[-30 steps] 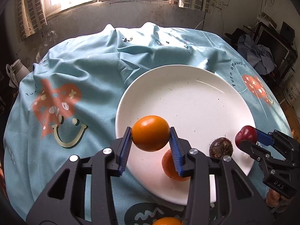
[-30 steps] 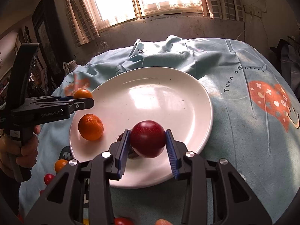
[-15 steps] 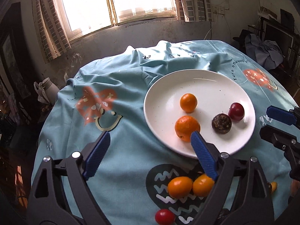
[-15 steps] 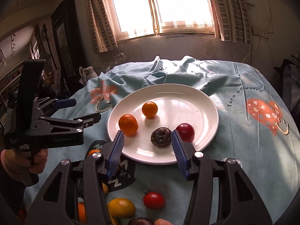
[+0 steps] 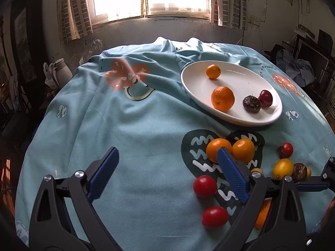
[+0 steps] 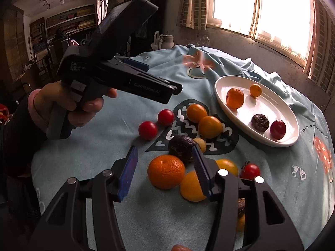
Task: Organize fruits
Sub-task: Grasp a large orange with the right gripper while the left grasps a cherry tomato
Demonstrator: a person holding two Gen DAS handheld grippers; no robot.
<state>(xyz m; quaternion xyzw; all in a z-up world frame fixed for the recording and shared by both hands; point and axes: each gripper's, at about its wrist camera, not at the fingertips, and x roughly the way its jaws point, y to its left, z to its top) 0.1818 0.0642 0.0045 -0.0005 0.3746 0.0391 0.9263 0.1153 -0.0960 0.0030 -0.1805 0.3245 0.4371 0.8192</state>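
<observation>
A white plate on the teal cloth holds a small orange, a mandarin, a dark brown fruit and a red plum. My left gripper hangs over bare cloth left of the loose fruit, its jaws opening wide with nothing between them. My right gripper is open above a loose mandarin, which lies on the cloth between the fingers, untouched by the pads. Beside it lie a dark fruit and a yellow-orange fruit.
Several loose fruits lie near the front of the table: two oranges, red tomatoes and a yellow fruit. A hand holds the left gripper on the left. The cloth is bunched at the far edge under the window.
Both grippers let go of their fruit, the small orange and the red plum, which now lie on the plate. Both opened and drew back toward the near side, over the loose fruit.
</observation>
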